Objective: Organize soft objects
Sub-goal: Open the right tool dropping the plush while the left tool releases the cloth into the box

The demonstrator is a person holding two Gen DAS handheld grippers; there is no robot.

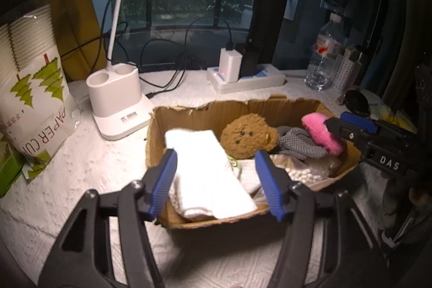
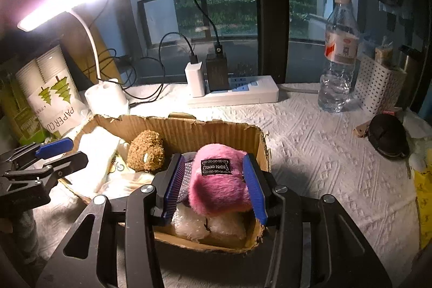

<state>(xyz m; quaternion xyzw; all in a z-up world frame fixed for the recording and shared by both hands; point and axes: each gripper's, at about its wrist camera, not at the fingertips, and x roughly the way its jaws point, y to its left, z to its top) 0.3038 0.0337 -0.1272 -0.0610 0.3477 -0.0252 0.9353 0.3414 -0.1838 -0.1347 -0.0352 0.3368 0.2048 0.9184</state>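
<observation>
The torn brown corrugated cardboard box (image 1: 270, 109) sits on a white tabletop cover (image 2: 324, 142) embossed with a raised chevron pattern. Inside, a folded white towel (image 1: 205, 172) lies along the box's left wall, beside a curly tan-brown plush bear head (image 1: 249, 136) with 3 small dark dots for its face. A grey knitted ribbed fabric piece (image 1: 299, 145) shows next to a fluffy pink plush (image 2: 218, 185), which carries a black label with white lettering. Both grippers have black frames and ribbed blue pads (image 1: 164, 180). At the tabletop's left edge, a white paper-cup pack (image 1: 35, 99) bears green tree prints.
</observation>
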